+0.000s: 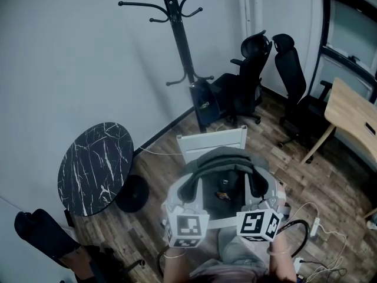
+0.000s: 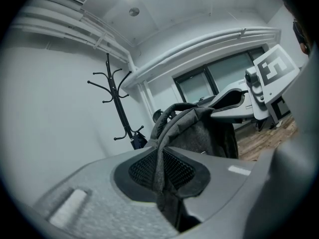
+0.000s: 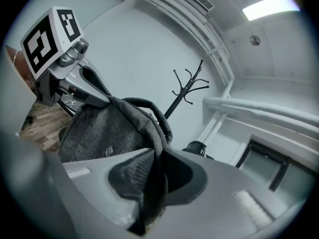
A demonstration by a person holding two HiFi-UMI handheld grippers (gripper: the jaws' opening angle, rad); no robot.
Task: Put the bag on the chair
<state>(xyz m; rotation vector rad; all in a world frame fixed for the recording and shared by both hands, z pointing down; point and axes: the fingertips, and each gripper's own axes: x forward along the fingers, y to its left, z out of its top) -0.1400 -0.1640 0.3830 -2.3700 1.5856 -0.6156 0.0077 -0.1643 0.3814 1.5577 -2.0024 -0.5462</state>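
A grey backpack (image 1: 224, 173) stands upright just in front of the white chair's backrest (image 1: 212, 141); I cannot tell whether it rests on the seat. My left gripper (image 1: 187, 200) is shut on the bag's left shoulder strap (image 2: 160, 163). My right gripper (image 1: 260, 198) is shut on the right shoulder strap (image 3: 155, 168). In the left gripper view the gripper (image 2: 162, 185) pinches the strap, with the bag's body (image 2: 204, 133) beyond it. The right gripper view shows that gripper (image 3: 152, 185) clamping its strap, the backpack (image 3: 99, 128) hanging ahead of it.
A black coat rack (image 1: 177, 34) stands by the wall, a dark bag (image 1: 203, 104) at its foot. A round black marble table (image 1: 94, 167) is to the left. Two black office chairs (image 1: 250, 75) and a wooden desk (image 1: 353, 114) are at the right. Cables (image 1: 315, 232) lie on the floor.
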